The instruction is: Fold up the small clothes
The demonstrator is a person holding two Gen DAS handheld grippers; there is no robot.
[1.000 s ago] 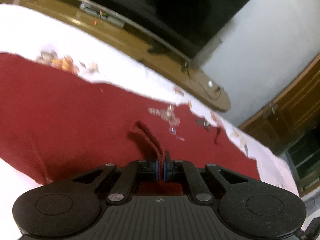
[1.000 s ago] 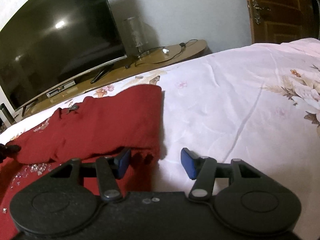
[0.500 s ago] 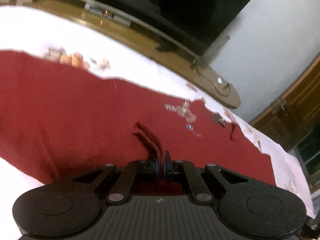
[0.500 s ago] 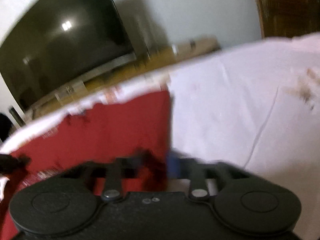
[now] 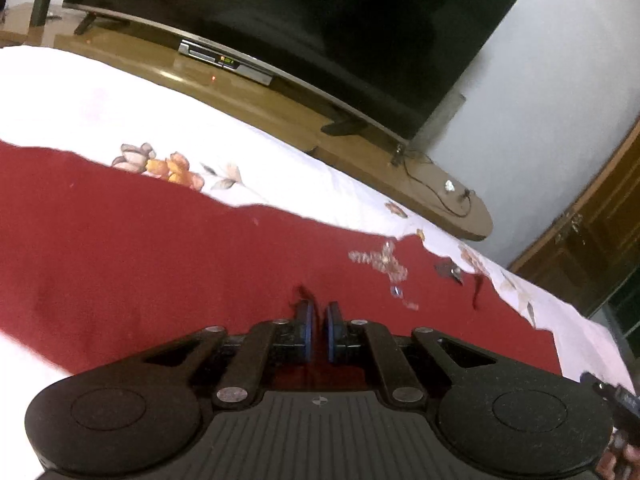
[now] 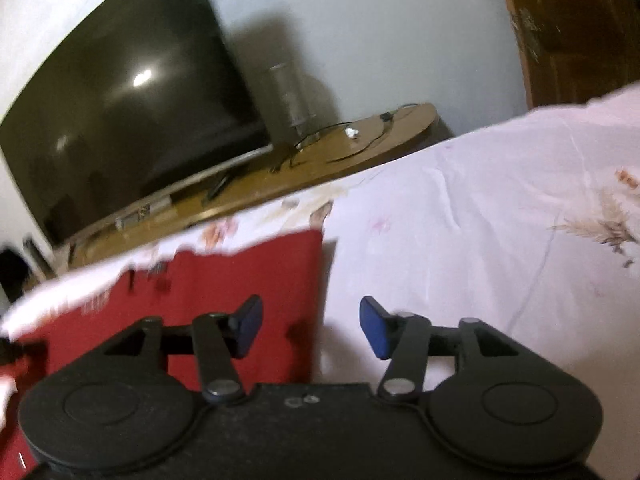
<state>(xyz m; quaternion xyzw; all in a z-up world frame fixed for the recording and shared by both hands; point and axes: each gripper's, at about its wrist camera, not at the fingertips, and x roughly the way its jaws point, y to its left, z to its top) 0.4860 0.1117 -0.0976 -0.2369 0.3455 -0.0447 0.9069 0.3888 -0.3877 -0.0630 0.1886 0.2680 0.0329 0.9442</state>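
The red garment [image 5: 168, 264] is lying flat on the bed [image 6: 460, 216], its long axis running across in front of me. My left tool [image 5: 317, 330] is opening over its near middle; my right tool [image 6: 310, 326] is opening astride its right edge, nothing gripped.

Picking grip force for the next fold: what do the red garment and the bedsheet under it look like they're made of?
Red garment: seems a soft, matte knit or woven cloth, with no shine and a loose thread at the edge; small shiny sequin-like trim is sewn on. Floral bedsheet: looks like thin, smooth woven cotton or a blend, judging by its fine creases and printed flowers. The fibre of either cannot be told.
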